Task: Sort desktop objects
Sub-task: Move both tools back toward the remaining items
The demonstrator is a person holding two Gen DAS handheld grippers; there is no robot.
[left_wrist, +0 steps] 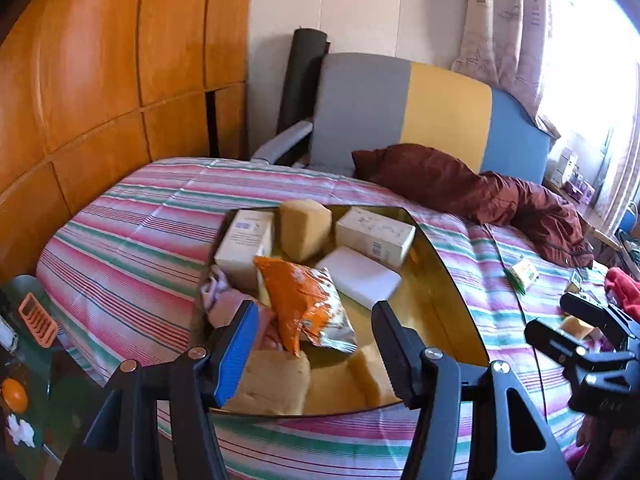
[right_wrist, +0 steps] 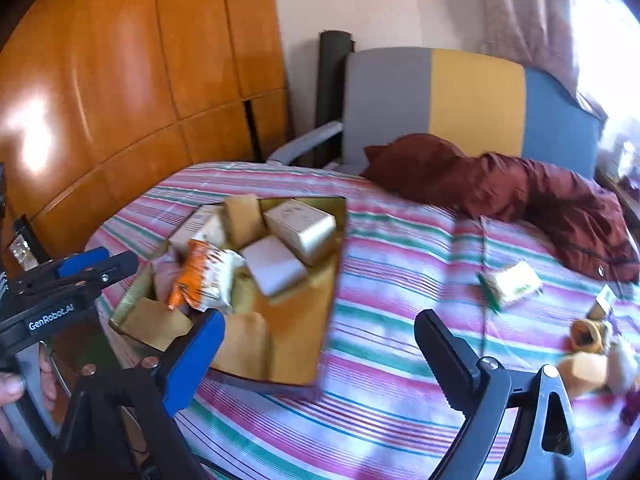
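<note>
- A gold mirrored tray [left_wrist: 448, 280] lies at the centre of the striped bedspread [left_wrist: 132, 248], already heaped with sorted goods: a crinkled orange snack packet [left_wrist: 304, 304] on top, two white cardboard boxes [left_wrist: 374, 236] at 12 o'clock, a white foam block [left_wrist: 360, 280] and porous yellow sponges [left_wrist: 306, 228].
- The left gripper [left_wrist: 316, 348] is held spread over the tray's 6 o'clock edge, nothing pinched between its blue and black pads.
- The right gripper [right_wrist: 320, 356] is likewise held wide and empty above bare bedspread.
- Unsorted items are seen at the tray's 3 o'clock: a green-printed packet [right_wrist: 514, 280], a sponge piece [right_wrist: 584, 368] and small soft oddments, blurred.
- The next pick is judged best made with the right claw kept wide, lowered squarely over one loose item; the soft, squashy pieces call for a light squeeze.
- A maroon padded jacket [left_wrist: 500, 196] is crumpled at 1 o'clock, below the grey, yellow and blue headboard [left_wrist: 440, 108].
</note>
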